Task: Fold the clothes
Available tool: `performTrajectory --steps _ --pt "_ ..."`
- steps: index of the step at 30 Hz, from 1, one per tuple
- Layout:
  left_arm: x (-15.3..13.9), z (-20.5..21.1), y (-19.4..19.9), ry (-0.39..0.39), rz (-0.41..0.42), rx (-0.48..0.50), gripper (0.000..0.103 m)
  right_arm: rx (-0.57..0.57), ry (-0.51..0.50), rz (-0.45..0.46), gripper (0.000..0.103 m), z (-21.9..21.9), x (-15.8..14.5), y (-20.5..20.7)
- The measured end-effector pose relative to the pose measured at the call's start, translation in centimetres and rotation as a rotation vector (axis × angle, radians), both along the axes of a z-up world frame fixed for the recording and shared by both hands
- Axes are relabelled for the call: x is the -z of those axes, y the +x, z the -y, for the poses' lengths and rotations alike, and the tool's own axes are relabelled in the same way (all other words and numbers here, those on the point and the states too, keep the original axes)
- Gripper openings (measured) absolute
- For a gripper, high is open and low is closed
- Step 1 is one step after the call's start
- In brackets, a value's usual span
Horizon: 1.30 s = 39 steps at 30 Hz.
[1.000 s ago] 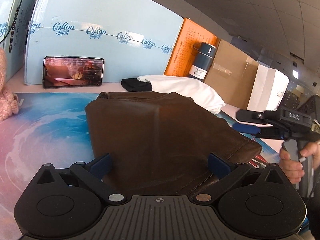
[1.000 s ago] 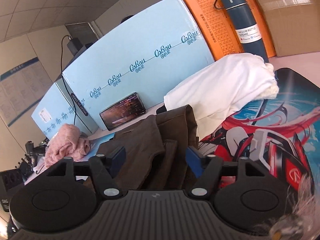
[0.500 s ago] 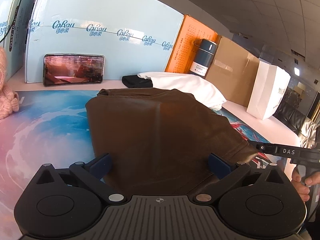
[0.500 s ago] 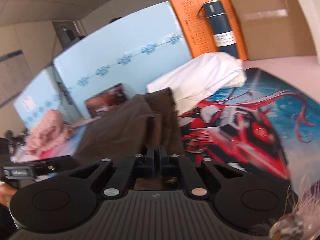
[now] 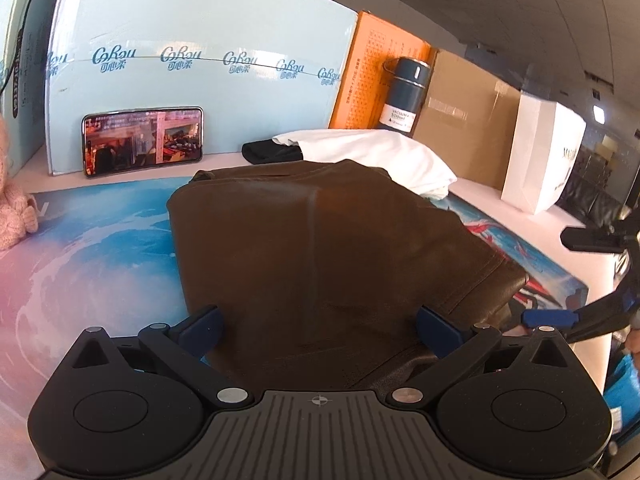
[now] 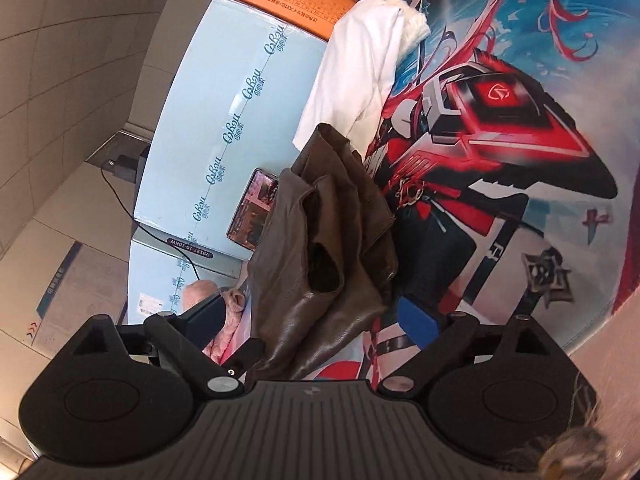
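Note:
A brown leather-like garment (image 5: 320, 248) lies folded into a rough rectangle on the printed mat (image 5: 80, 264). My left gripper (image 5: 320, 324) is open at its near edge, one finger on each side, gripping nothing. In the right wrist view the same brown garment (image 6: 320, 240) shows its layered right edge with an opening. My right gripper (image 6: 312, 316) stands open around that edge, rolled sideways. The left wrist view shows the right gripper (image 5: 556, 276) beside the garment's right corner, jaws apart.
A white garment (image 5: 360, 152) and a black one (image 5: 272, 152) lie behind the brown one. A pink knit (image 5: 12, 208) sits at far left. A phone (image 5: 142, 140), light blue boxes (image 5: 200, 40), a dark bottle (image 5: 404, 96) and a white paper bag (image 5: 540, 156) line the back.
My right gripper was open, shut at the brown garment's right edge half a second ago, and is open again and rolled sideways. The left gripper stayed open and barely moved.

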<state>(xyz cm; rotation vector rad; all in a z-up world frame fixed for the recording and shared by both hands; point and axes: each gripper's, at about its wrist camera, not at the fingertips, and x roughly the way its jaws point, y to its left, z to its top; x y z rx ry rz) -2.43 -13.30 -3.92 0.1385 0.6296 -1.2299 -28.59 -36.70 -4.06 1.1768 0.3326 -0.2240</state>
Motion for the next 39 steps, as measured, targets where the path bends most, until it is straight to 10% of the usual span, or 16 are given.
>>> performTrajectory --steps 14,20,27,39 --pt "0.0 0.6 -1.8 0.057 0.052 0.035 0.103 0.059 -0.063 -0.099 0.102 -3.0 -0.6 9.5" --pt "0.2 -1.3 1.7 -0.080 -0.196 -0.048 0.103 0.120 -0.087 -0.094 0.029 -2.1 1.1 9.0" --pt "0.9 -3.4 5.5 -0.214 -0.512 -0.157 0.103 0.067 0.431 0.207 0.013 2.7 4.9 6.1" --pt "1.4 1.5 4.5 -0.213 -0.594 -0.136 0.103 0.042 0.679 0.390 0.013 3.5 5.5 4.9"
